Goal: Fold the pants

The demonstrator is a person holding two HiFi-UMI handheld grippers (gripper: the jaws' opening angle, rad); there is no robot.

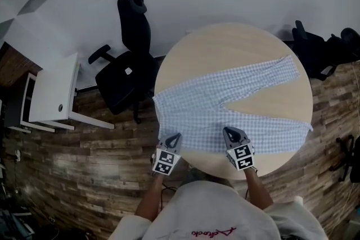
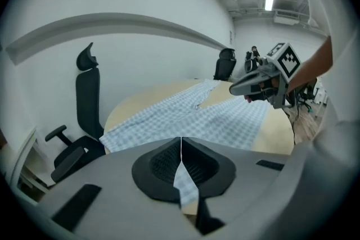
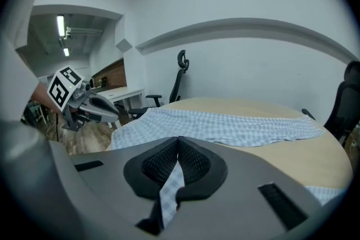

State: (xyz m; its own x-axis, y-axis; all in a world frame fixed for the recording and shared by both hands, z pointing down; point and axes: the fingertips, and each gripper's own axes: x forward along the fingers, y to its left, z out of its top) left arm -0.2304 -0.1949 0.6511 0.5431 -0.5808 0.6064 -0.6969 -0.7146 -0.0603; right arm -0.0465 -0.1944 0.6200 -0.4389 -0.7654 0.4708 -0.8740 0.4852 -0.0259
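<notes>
Light blue checked pants (image 1: 225, 98) lie spread on the round wooden table (image 1: 236, 48), waist at the left, both legs running right. My left gripper (image 1: 175, 137) is at the near waist corner, shut on the cloth. My right gripper (image 1: 227, 132) is shut on the near edge of the closer leg. In the left gripper view a strip of pants (image 2: 186, 185) hangs pinched between the closed jaws, and the right gripper (image 2: 235, 89) shows beyond. The right gripper view shows the same: pants (image 3: 171, 188) caught in the closed jaws, and the left gripper (image 3: 115, 114) off to the left.
A black office chair (image 1: 126, 73) stands against the table's left side. A white desk (image 1: 53, 90) is further left. Another black chair (image 1: 320, 50) sits at the table's far right. The floor is wood plank.
</notes>
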